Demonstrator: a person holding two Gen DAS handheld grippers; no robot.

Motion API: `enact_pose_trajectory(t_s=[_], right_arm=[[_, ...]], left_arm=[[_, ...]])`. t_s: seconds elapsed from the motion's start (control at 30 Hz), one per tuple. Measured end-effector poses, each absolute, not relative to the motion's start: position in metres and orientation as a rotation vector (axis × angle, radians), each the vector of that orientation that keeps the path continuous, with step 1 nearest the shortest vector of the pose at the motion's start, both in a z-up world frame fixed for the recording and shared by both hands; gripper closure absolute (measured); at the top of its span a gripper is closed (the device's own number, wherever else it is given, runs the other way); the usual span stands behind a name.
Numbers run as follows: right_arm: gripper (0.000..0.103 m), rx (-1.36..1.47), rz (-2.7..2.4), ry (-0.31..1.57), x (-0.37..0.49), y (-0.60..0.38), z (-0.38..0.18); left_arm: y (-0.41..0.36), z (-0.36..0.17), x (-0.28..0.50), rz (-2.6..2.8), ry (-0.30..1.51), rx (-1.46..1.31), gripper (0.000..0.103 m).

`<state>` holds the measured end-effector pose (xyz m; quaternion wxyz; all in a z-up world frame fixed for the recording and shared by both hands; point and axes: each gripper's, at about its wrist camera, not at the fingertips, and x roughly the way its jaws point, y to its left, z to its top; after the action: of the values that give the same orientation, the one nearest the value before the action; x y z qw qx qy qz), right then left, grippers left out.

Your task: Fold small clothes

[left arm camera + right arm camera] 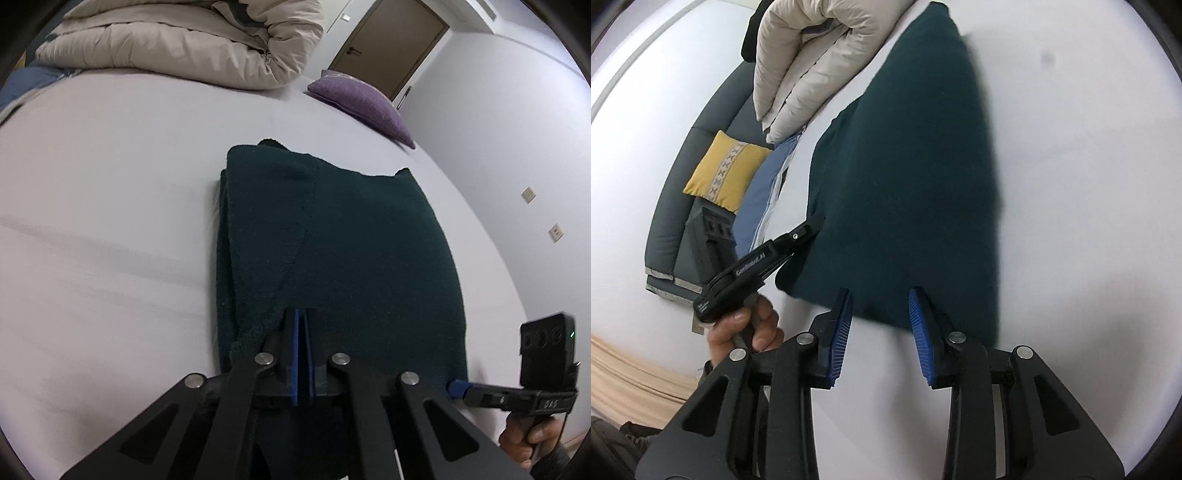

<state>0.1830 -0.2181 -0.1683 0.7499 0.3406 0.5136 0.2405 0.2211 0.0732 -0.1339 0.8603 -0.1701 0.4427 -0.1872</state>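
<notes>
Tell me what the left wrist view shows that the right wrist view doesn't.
Only the left wrist view shows the purple pillow, the brown door and the left claw shut over the garment's near edge. Only the right wrist view shows the yellow cushion, the grey sofa and the right claw open at the garment's near edge. Both show the folded dark green garment and the beige duvet on the white bed.

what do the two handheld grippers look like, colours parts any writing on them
Both are matte black linkage frames with round silver pivot pins and ribbed blue pads on the fingers. The left gripper carries white lettering on its side, too blurred to read in the right wrist view. The right gripper has a black boxy module with a small green light. Each has a black pistol-style handle.
</notes>
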Motion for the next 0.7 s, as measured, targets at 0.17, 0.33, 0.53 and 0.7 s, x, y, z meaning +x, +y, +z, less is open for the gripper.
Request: enact_pose_trajectory(t_s=[0.17,0.33,0.53,0.7], right_arm=[[0.07,0.64,0.531,1.179,0.166,-0.226,-0.157],[0.07,0.666,0.563,1.037,0.182,-0.249,-0.115],[0.07,0.725,0.57,0.976,0.266,-0.238,-0.109],[0.071,0.754,0.531,1.042,0.329,-0.228,-0.136]], left_arm=[[0.081,-0.123,0.213,-0.387,0.923,-0.384,0.097],[0.07,-0.08,0.202,-0.327,0.811,-0.308,0.061],[0.031,-0.078,0.249,-0.315,0.839,-0.167,0.059],[0.038,-0.117,0.283,-0.274,0.953,-0.166,0.063]])
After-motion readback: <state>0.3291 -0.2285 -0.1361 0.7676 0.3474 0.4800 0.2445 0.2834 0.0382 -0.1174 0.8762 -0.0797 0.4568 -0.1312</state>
